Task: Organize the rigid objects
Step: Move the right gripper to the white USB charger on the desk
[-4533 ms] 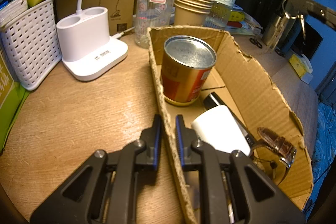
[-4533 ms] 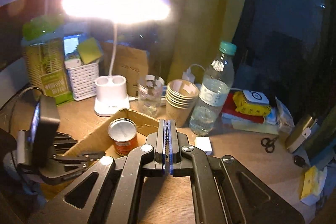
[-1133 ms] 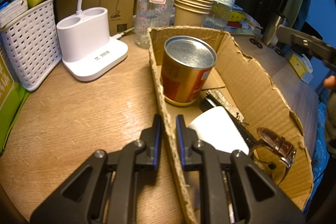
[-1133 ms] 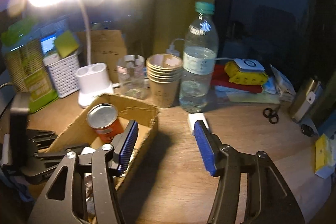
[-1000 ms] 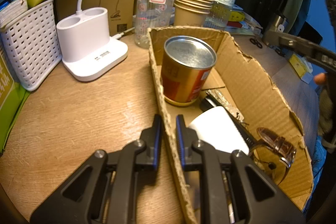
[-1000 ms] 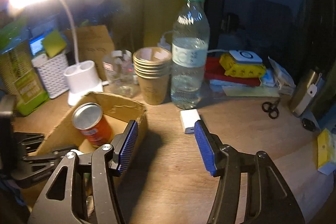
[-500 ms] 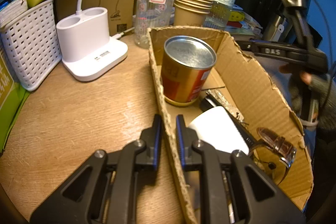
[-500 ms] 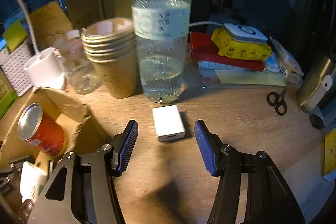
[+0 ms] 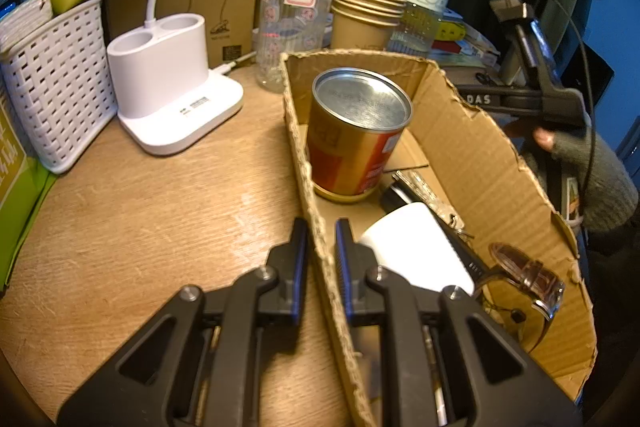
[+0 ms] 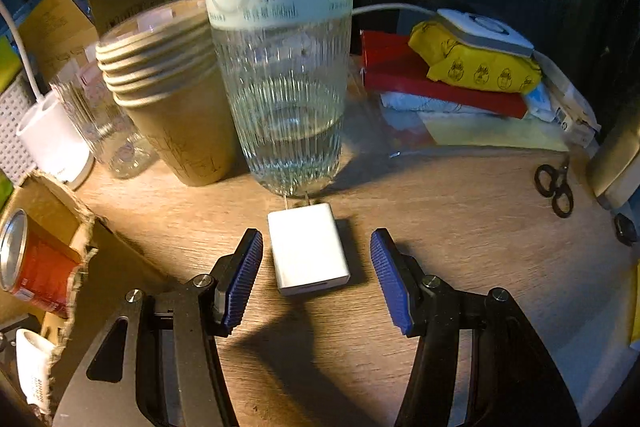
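Note:
A small white plug-in charger (image 10: pixel 307 249) lies flat on the wooden desk, its prongs toward a water bottle (image 10: pixel 276 67). My right gripper (image 10: pixel 316 267) stands open around it, one blue pad on each side, neither touching. My left gripper (image 9: pixel 321 259) is shut on the near wall of a cardboard box (image 9: pixel 472 163), one finger inside and one outside. The box holds a red and gold can (image 9: pixel 356 139), a white cylinder (image 9: pixel 416 247), keys (image 9: pixel 424 187) and a brown-strapped watch (image 9: pixel 528 279). The right gripper's body and a gloved hand (image 9: pixel 560 143) show beyond the box's far wall.
A stack of paper cups (image 10: pixel 172 95) and a clear glass (image 10: pixel 104 123) stand left of the bottle. Red and yellow packets (image 10: pixel 460 71) and scissors (image 10: pixel 554 183) lie to the right. A white lamp base (image 9: pixel 172 99) and a white basket (image 9: pixel 52 83) stand left of the box.
My right gripper has moved forward and down toward the desk, so the charger now lies between its open fingers. The left gripper has kept its hold on the box wall.

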`<state>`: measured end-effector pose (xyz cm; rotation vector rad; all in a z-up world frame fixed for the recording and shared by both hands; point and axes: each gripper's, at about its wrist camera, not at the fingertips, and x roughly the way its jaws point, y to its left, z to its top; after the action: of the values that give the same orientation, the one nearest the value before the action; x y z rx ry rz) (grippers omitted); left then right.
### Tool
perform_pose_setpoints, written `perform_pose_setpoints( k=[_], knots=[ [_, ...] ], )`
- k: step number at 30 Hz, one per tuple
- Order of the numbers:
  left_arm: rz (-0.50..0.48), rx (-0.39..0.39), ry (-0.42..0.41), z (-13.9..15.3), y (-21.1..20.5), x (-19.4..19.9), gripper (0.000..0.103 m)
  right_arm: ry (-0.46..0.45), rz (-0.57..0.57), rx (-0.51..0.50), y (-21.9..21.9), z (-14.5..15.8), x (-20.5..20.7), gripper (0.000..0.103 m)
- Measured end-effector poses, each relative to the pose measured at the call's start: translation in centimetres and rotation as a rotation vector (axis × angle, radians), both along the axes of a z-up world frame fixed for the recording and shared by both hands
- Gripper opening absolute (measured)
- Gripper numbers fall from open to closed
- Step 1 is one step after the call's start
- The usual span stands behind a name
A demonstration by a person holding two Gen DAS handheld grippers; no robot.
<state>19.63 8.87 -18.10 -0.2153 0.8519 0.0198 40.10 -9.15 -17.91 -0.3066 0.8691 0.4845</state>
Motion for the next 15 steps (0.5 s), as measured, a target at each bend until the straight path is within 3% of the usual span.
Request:
perform_pose_setpoints(
  k=[10, 15],
  knots=[
    [0.0, 0.0, 0.0, 0.0, 0.0, 0.0, 0.015, 0.002, -0.011, -0.013, 0.03, -0.82, 0.78, 0.059],
    [0.0, 0.0, 0.0, 0.0, 0.0, 0.0, 0.015, -0.007, 0.009, -0.02, 0.58, -0.72, 0.16, 0.039]
  ],
)
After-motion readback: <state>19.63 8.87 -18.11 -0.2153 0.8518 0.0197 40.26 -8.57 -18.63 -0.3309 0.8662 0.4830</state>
